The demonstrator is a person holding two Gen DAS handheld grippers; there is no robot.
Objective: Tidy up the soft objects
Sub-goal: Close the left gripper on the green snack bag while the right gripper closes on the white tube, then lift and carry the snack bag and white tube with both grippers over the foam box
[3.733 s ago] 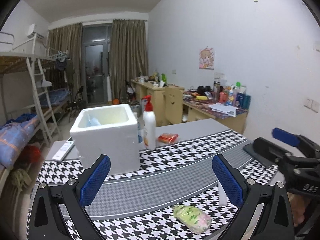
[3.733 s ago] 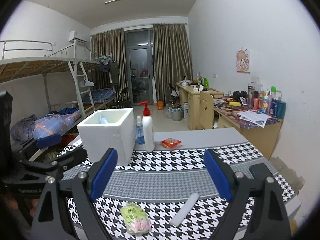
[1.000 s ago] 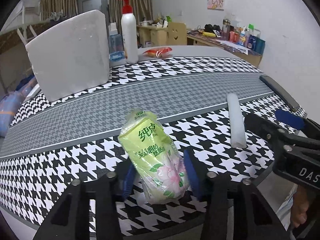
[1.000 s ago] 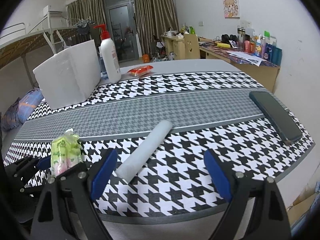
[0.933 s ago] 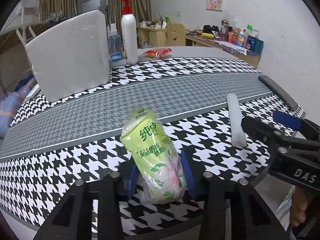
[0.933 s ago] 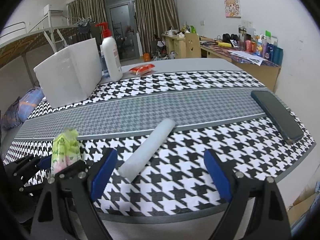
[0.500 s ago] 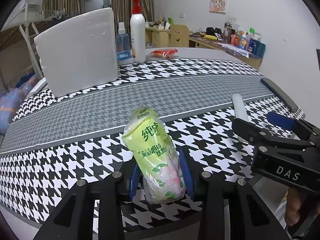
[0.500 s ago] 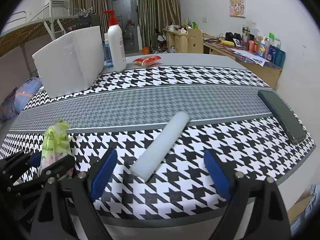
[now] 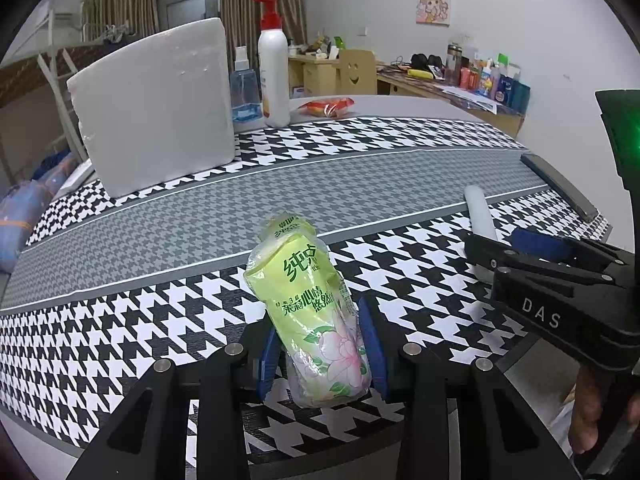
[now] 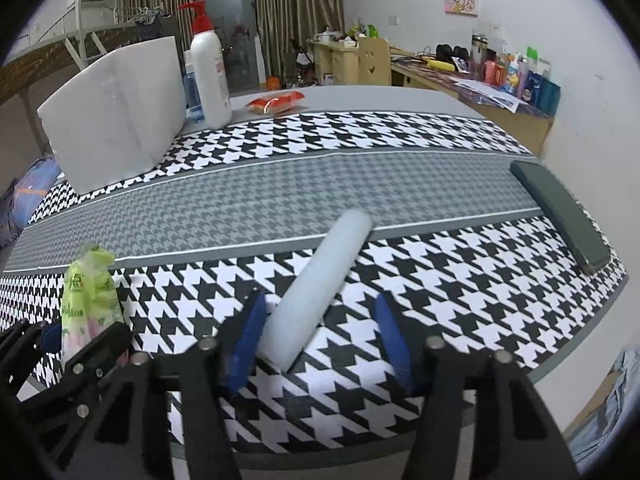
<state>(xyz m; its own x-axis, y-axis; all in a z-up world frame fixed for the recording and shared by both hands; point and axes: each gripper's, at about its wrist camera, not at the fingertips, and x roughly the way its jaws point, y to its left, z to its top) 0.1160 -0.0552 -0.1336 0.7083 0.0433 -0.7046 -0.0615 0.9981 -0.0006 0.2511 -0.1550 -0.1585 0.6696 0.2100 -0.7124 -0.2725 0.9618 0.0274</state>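
A yellow-green tissue pack point(image 9: 308, 280) stands tilted on the houndstooth tablecloth point(image 9: 120, 320). My left gripper point(image 9: 320, 352) is shut on its lower end, both blue pads pressing its sides. A pale grey foam roll point(image 10: 320, 280) lies on the cloth to the right. My right gripper point(image 10: 320, 340) straddles the roll's near end and its jaws are closing. The left pad is at the roll and the right pad stands clear of it. In the right wrist view the tissue pack point(image 10: 86, 292) shows at lower left. The left wrist view shows the foam roll point(image 9: 478, 210) at far right.
A white foam box point(image 9: 156, 104) stands at the back left. Beside it are a white pump bottle point(image 9: 273, 64), a small blue bottle point(image 9: 243, 92) and a red snack packet point(image 9: 326, 106). A dark flat slab point(image 10: 560, 216) lies near the table's right edge.
My right gripper has slid forward over the near end of the foam roll and its jaws have narrowed around it. The left gripper keeps its hold on the tissue pack in nearly the same place.
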